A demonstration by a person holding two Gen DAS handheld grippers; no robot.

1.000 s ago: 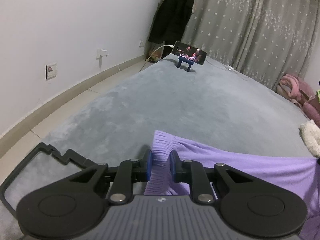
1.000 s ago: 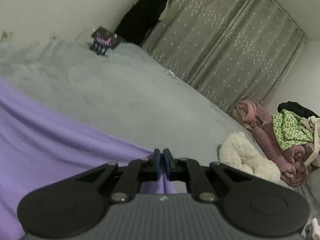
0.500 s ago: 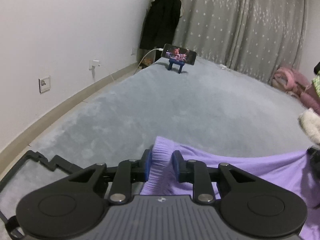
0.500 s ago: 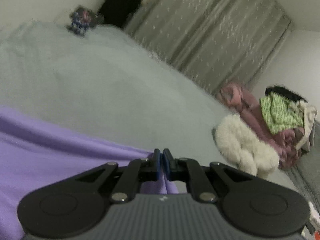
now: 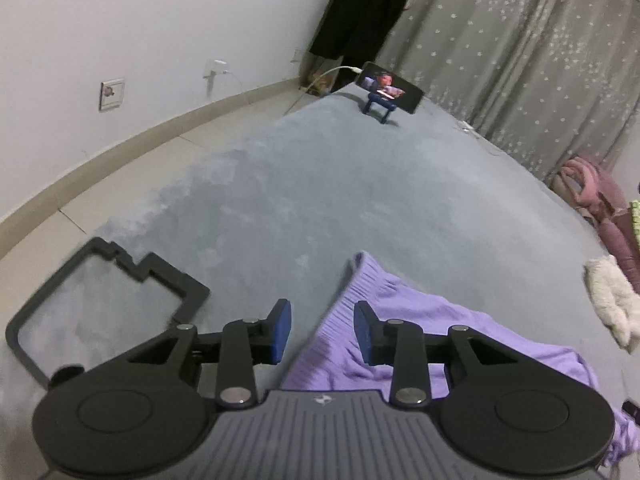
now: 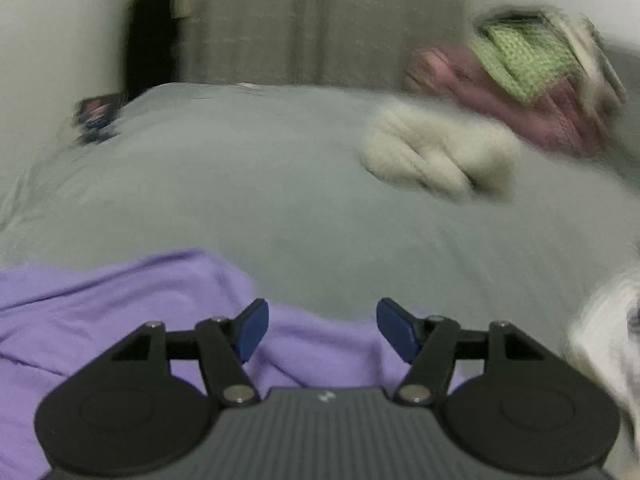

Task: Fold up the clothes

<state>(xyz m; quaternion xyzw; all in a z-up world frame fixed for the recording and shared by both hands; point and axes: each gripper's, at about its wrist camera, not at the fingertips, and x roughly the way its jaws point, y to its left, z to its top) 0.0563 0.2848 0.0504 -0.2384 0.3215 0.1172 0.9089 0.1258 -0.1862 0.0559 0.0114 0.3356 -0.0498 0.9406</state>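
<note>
Two grippers hang low over a grey bed (image 5: 360, 200), each with its blue pads spread apart and nothing between them gripped. Around them: a black frame (image 5: 100, 296) lies flat on the bed to the left of the left gripper (image 5: 322, 330); a phone (image 5: 390, 87) on a small blue stand sits at the far end of the bed, screen lit, with a white cable running from it toward the wall; a dark coat (image 5: 364, 8) hangs in the corner beside the starred curtain (image 5: 520, 52). On the right side of the bed lie a white fleece (image 6: 436, 156), a pink garment (image 6: 520, 92) behind it, and a green knit (image 6: 520, 56) on top of that; the right wrist view is blurred, so their details cannot be told.

The purple garment (image 5: 420, 328) lies slack on the bed, its ribbed edge running up between the left gripper's pads, nearer the right pad; whether it touches that pad is unclear. In the right wrist view the purple cloth (image 6: 120, 304) spreads under and to the left of the right gripper (image 6: 320, 330), whose jaws stand wider than the left's, above the cloth's edge. Both grippers point forward along the bed, level and close to the surface.
</note>
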